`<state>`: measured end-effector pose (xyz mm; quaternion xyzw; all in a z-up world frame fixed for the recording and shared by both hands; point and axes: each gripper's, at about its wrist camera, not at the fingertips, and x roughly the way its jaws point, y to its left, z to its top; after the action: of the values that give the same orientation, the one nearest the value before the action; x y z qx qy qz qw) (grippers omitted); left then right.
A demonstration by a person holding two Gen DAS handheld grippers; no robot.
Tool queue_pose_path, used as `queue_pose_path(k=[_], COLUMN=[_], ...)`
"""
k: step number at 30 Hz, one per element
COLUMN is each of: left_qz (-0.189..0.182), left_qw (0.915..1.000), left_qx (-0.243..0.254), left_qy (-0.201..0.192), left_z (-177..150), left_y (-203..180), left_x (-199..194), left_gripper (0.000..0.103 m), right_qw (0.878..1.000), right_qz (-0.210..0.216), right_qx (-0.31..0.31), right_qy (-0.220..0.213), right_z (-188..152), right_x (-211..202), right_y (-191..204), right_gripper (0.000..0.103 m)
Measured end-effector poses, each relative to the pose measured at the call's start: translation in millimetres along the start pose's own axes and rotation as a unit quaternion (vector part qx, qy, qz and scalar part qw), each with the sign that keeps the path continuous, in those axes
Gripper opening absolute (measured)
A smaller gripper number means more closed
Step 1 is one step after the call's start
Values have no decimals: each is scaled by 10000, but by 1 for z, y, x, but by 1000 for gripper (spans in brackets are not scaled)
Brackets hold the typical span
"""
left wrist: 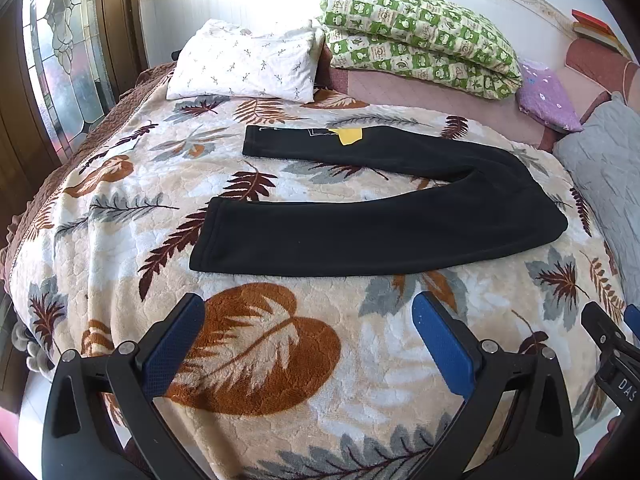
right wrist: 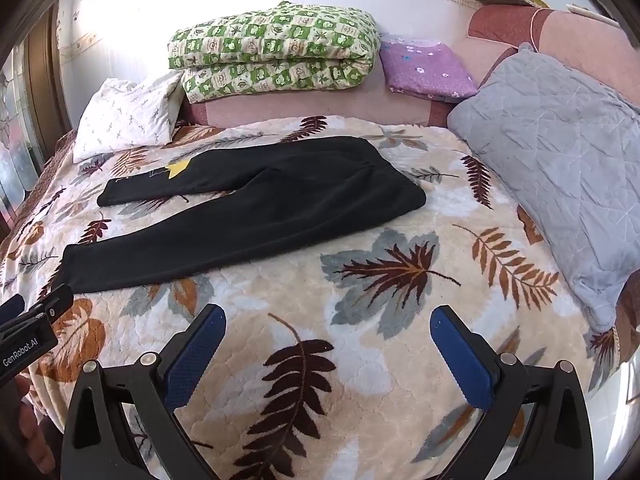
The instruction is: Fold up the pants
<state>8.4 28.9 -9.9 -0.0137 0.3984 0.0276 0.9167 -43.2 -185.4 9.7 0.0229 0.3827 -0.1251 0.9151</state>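
Left wrist view: black pants (left wrist: pixel 380 216) lie flat on the bed's leaf-print blanket (left wrist: pixel 260 344), legs spread apart; the left hand-held gripper (left wrist: pixel 308 312) hovers wide open, empty. Right wrist view: the right hand-held gripper (right wrist: pixel 328 322) gapes empty too, short of the pants (right wrist: pixel 256 208).

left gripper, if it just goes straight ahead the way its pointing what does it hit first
Probably the near leg of the black pants, after passing over bare leaf-print blanket. The left gripper is open; its height above the bed is unclear.
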Motion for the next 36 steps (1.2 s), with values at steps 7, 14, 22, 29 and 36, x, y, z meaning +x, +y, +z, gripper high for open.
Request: queue_pose_path(k=[7,14,22,29,36], left_qz=[-20,-22,-47,-54,-85], left_qw=[10000,10000,9999,9999,9999], left_qx=[33,33,92,141,140], left_qy=[7,3,-13,13,53], left_z=[-1,0,2,3,4], left_y=[-2,-4,-8,-11,-13], left_x=[0,0,-1,1,5], left_gripper=[103,103,103,103,103], right_qw=[10000,9999,9999,9999,9999], right_qz=[52,84,101,100,103], right_qx=[2,13,17,18,4], right_qy=[34,69,102,111,137], right_z=[-2,-1,-3,-3,-1], right_x=[1,2,6,7,11], right_y=[-1,-4,-5,-4,-5], right_gripper=[103,103,103,103,103])
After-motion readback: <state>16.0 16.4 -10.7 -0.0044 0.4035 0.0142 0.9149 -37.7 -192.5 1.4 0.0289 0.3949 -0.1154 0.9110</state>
